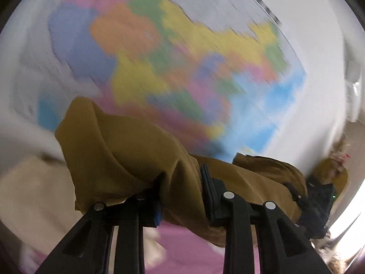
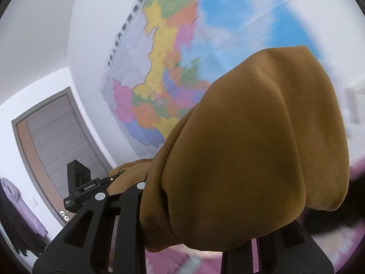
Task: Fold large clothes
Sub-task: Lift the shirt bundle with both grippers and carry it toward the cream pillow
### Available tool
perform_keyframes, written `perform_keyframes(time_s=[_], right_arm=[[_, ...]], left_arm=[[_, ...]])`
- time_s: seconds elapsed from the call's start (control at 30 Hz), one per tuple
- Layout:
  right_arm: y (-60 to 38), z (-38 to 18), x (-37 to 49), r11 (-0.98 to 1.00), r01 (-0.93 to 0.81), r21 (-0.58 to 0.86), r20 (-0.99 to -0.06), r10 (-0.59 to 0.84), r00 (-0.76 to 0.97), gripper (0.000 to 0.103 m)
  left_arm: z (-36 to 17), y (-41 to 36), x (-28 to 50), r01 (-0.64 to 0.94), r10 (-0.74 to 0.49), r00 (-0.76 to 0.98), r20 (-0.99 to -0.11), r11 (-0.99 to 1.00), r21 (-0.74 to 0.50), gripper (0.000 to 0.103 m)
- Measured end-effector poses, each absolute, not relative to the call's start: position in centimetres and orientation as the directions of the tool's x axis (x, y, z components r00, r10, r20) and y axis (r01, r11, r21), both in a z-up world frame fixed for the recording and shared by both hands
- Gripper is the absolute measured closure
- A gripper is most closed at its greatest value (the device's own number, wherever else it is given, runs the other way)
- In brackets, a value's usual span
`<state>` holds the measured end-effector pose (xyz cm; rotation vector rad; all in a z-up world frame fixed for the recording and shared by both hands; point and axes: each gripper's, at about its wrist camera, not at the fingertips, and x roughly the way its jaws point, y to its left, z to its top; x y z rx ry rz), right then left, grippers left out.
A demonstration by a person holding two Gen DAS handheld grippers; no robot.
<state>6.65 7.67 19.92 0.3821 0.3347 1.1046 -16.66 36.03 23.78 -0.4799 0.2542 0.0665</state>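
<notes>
Left gripper: jaws nearly closed, pinching a fold of the mustard garment, soft twill that bunches and drapes between both grippers above the pink bed. Right gripper: jaws buried in cloth, apparently clamped on it. Only the right view shows the door. Beyond, the wall map is motion-blurred.

A: What blocks the left tool?
B: The cloth bunched over its fingers hides what lies ahead; the other tool sits close on its right.
A: And beyond?
B: A wall with a map faces both. Left of the map, seen from the right tool, stands a door; pink bedding lies open below.
</notes>
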Motion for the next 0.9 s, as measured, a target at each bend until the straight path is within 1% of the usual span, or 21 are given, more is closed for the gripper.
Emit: perform_keyframes(time_s=[0.07,0.1,0.13,0.2,0.23,0.27,0.3,0.33,0.37,0.4,0.43,0.47,0.53,0.57,0.63,0.7,0.73,0.77,0.8,0.83,0.9], right_arm=[[12.9,19.5,7.4,0.362,-0.831,0.423,-0.053,0.925,0.377,0.077],[14.6,18.8,7.5,0.345,-0.838,0.423,-0.053,0.933,0.357,0.077],[17.2,17.6,7.5,0.334,-0.852,0.403,-0.069,0.939,0.336,0.077],[21.2,14.5,7.5,0.316,-0.867,0.385,-0.135,0.949,0.286,0.078],[23.3,12.1,7.4,0.317,-0.87,0.377,-0.193,0.946,0.261,0.078],[25.4,9.2,7.4,0.327,-0.864,0.382,-0.268,0.934,0.235,0.078],[26.6,7.1,7.4,0.334,-0.861,0.384,-0.325,0.921,0.213,0.078],[28.1,4.0,7.5,0.354,-0.85,0.39,-0.412,0.893,0.183,0.078],[28.7,1.2,7.7,0.37,-0.83,0.416,-0.464,0.872,0.156,0.078],[28.7,-0.5,7.9,0.366,-0.812,0.456,-0.474,0.872,0.126,0.077],[28.4,-1.9,8.2,0.358,-0.786,0.504,-0.479,0.873,0.09,0.072],[27.8,-2.6,8.5,0.35,-0.758,0.551,-0.469,0.881,0.065,0.064],[26.9,-3.0,8.6,0.349,-0.731,0.586,-0.473,0.88,0.041,0.058],[26.5,-2.9,8.5,0.348,-0.728,0.59,-0.478,0.878,0.032,0.055],[25.5,-2.3,8.0,0.351,-0.732,0.585,-0.496,0.868,0.02,0.051],[24.3,-1.7,7.4,0.364,-0.737,0.57,-0.516,0.856,0.024,0.046],[23.4,-1.3,7.2,0.384,-0.737,0.556,-0.528,0.848,0.043,0.037],[22.3,-0.8,6.9,0.389,-0.741,0.547,-0.529,0.847,0.054,0.032],[21.6,-0.5,6.8,0.385,-0.746,0.544,-0.526,0.849,0.054,0.032],[20.5,-0.1,6.5,0.396,-0.753,0.526,-0.536,0.841,0.068,0.032],[19.2,1.3,6.4,0.425,-0.771,0.474,-0.55,0.827,0.118,0.032]], left_arm=[[24.4,39.8,-16.8,-0.17,0.078,0.972,-0.22,0.881,-0.442,0.076],[24.3,41.7,-17.0,-0.204,0.126,0.971,-0.203,0.88,-0.43,0.076],[23.8,43.6,-17.5,-0.222,0.154,0.971,-0.183,0.867,-0.447,0.076],[21.5,47.4,-18.6,-0.247,0.2,0.968,-0.15,0.857,-0.452,0.076],[19.9,48.8,-19.0,-0.282,0.237,0.959,-0.155,0.847,-0.45,0.076],[17.5,50.5,-19.5,-0.313,0.262,0.949,-0.173,0.83,-0.461,0.076],[14.5,52.0,-19.6,-0.365,0.289,0.93,-0.229,0.815,-0.451,0.076],[12.1,53.1,-19.5,-0.409,0.304,0.907,-0.29,0.799,-0.44,0.076],[8.3,54.7,-19.1,-0.452,0.288,0.876,-0.386,0.768,-0.454,0.076],[5.3,55.8,-18.8,-0.479,0.259,0.849,-0.46,0.745,-0.464,0.076],[3.5,56.3,-19.1,-0.49,0.25,0.841,-0.48,0.729,-0.479,0.073],[1.9,56.7,-19.9,-0.483,0.234,0.849,-0.474,0.709,-0.514,0.072],[0.5,57.4,-21.4,-0.455,0.203,0.87,-0.45,0.685,-0.57,0.065],[0.3,57.5,-21.8,-0.447,0.196,0.874,-0.444,0.681,-0.58,0.065],[0.1,57.6,-22.2,-0.452,0.194,0.87,-0.453,0.68,-0.578,0.063],[0.0,57.6,-22.4,-0.478,0.205,0.851,-0.484,0.684,-0.55,0.062],[0.3,57.0,-21.9,-0.493,0.217,0.839,-0.5,0.692,-0.527,0.059],[0.6,57.0,-21.7,-0.505,0.226,0.828,-0.513,0.697,-0.509,0.057],[0.6,57.0,-22.0,-0.513,0.231,0.821,-0.522,0.699,-0.498,0.053],[0.8,56.8,-22.3,-0.531,0.244,0.807,-0.537,0.697,-0.482,0.051],[1.2,56.3,-23.5,-0.552,0.28,0.795,-0.538,0.701,-0.452,0.049]])
